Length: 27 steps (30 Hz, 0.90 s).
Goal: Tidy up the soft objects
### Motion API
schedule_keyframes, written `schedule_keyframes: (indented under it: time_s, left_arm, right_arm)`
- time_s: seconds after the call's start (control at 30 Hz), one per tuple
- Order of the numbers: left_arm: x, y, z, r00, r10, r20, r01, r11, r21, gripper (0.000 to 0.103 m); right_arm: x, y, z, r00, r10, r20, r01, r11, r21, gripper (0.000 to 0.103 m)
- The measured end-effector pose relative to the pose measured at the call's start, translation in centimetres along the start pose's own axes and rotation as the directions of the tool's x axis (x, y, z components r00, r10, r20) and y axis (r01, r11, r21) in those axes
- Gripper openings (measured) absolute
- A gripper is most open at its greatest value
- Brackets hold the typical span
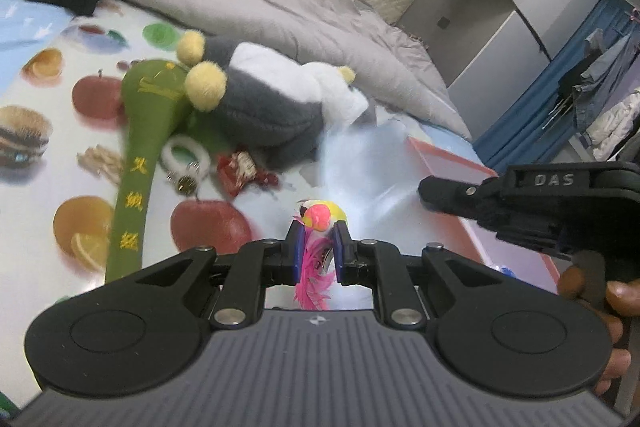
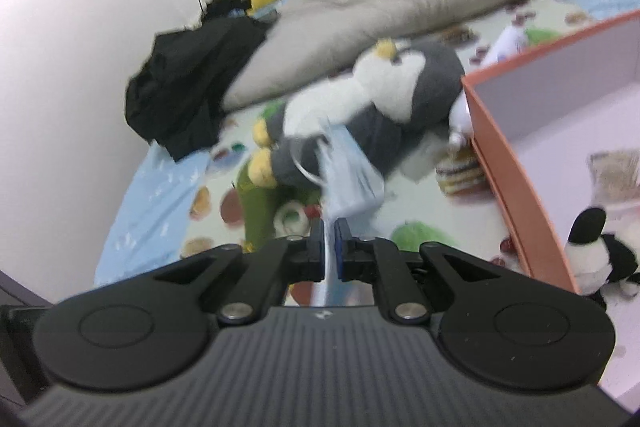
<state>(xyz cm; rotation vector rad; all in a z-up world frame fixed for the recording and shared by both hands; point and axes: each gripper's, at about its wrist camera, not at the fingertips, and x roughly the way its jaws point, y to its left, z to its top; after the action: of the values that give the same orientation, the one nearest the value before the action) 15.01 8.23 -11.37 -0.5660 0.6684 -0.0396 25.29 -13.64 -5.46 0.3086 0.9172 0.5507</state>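
Closest to us in the left wrist view is our left gripper (image 1: pixel 316 247), its blue pads pinched in on a small pink-and-yellow feathered toy (image 1: pixel 318 223): fuzzy round head poking out past the tips, pink feathers trailing back toward the camera. So that one's long axis runs straight along the fingers.

Our right gripper (image 2: pixel 330 247) is nearly closed too, clamped on a thin pale-blue face mask (image 2: pixel 348 179) that hangs out ahead of it, ear loop curling off to the left. It's blurry, so we wouldn't swear to more than that.

What the next move hinges on, we reckon: the salmon-pink open box with a lilac inside (image 2: pixel 500 163) sits just right of the right gripper, its near corner close to the mask. A black-and-white plush (image 2: pixel 600 255) is already lying inside. From the left wrist camera the same box is off to the right, beyond the right gripper, so the right hand is clearly nearer and probably drops first.

Still out on the fruit-print bed sheet (image 1: pixel 48 163): a big grey-and-white penguin plush with yellow feet (image 1: pixel 272 103), a green fabric mallet-shaped thing (image 1: pixel 140 131), a white fluffy ring (image 1: pixel 186 157) and a red wrapper (image 1: pixel 240 171).

Readable writing: "DAS" embossed on the right gripper's body in the left view, and yellow embroidered Chinese characters down the green handle. We can't make those out reliably.
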Motion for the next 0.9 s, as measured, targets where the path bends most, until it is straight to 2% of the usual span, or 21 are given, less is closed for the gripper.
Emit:
schedule_keyframes:
  time_s: [0.07,0.2,0.27,0.33,0.43,0.67,0.8,0.9]
  left_arm:
    - [0.0,0.4,-0.1,1.000,0.007,-0.001,-0.007,1.000,-0.005,0.018]
    - [-0.2,1.2,-0.2,1.000,0.026,-0.006,-0.026,1.000,-0.003,0.018]
    - [-0.1,1.5,-0.5,0.999,0.038,-0.011,-0.038,0.999,0.000,0.018]
    - [0.0,1.9,-0.8,0.999,0.048,-0.019,-0.048,0.999,-0.002,0.018]
    - [0.2,2.3,-1.4,0.998,0.061,-0.033,-0.061,0.998,0.002,0.018]
    - [1.1,2.5,-2.7,0.996,0.068,-0.065,-0.067,0.998,0.017,0.018]
    - [1.7,2.4,-3.2,0.995,0.068,-0.077,-0.067,0.998,0.016,0.018]
    - [2.0,2.3,-3.3,0.994,0.072,-0.082,-0.071,0.997,0.021,0.018]
  right_arm:
    - [1.1,-0.3,-0.3,0.999,-0.001,-0.037,0.002,1.000,0.010,0.011]
    - [1.7,-0.5,-1.3,0.998,-0.034,-0.052,0.033,0.999,-0.020,0.013]
    - [1.7,-0.8,-2.1,0.997,-0.056,-0.057,0.054,0.998,-0.032,0.022]
    - [1.6,-1.1,-3.2,0.994,-0.088,-0.060,0.085,0.995,-0.052,0.044]
    - [1.2,-1.5,-5.0,0.989,-0.133,-0.064,0.128,0.988,-0.082,0.045]
    - [0.0,-1.9,-9.1,0.981,-0.179,-0.078,0.166,0.974,-0.151,0.045]
    - [0.5,-1.3,-9.9,0.985,-0.164,-0.054,0.148,0.962,-0.231,0.044]
    - [1.6,-0.4,-10.1,0.982,-0.187,-0.036,0.167,0.936,-0.309,0.043]
